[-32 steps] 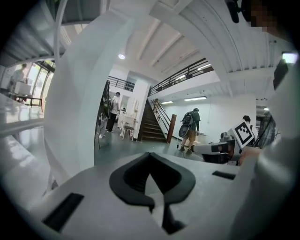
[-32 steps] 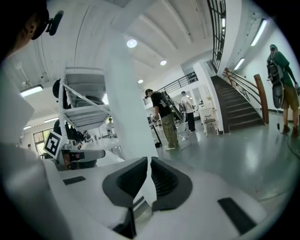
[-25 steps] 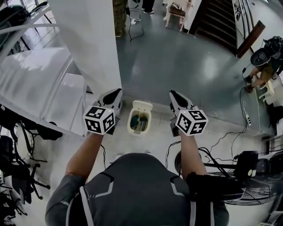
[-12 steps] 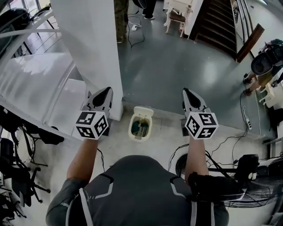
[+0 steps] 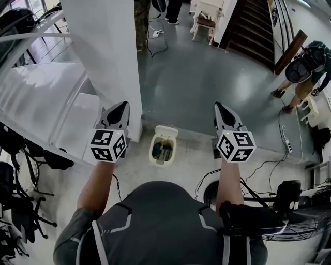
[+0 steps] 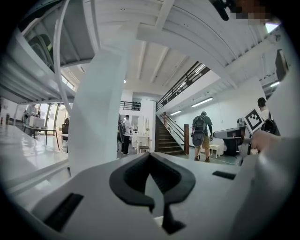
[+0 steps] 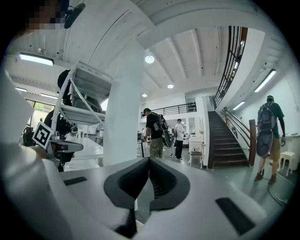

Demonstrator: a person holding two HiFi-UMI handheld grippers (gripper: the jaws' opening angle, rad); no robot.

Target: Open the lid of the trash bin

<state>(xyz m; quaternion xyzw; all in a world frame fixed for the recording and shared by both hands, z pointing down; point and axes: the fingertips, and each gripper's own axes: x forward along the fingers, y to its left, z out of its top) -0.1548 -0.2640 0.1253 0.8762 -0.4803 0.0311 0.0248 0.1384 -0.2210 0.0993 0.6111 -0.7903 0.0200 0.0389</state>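
Both pairs of jaws are clenched with nothing between them: the left gripper [image 5: 122, 105] and the right gripper [image 5: 217, 106] each show their dark pads meeting at the tip in their own gripper views. In the head view they are held out level and well apart, one to each side of the trash bin [image 5: 164, 146].

The bin stands on the pale floor strip [image 5: 189, 160] below and between them, touched by neither. Its lid [image 5: 166, 130] is tipped up at the far side, so the mouth is open and shows a dark inside with something green and blue.

On the left, the white pillar [image 5: 106, 57] comes down just beside the bin, and the left gripper hangs close by its near corner. Further left, a white table [image 5: 41, 98] runs along with black chairs [image 5: 20, 207] under its edge.

Just behind the bin, the pale strip meets the grey floor [image 5: 207, 72] in a straight line. That grey floor lies open as far as the staircase [image 5: 253, 26] and a white chair [image 5: 206, 15].

On the right, cables [image 5: 269, 158] trail over the floor, black gear [image 5: 289, 191] sits near the right elbow, and a person [image 5: 302, 67] bends at the far edge.
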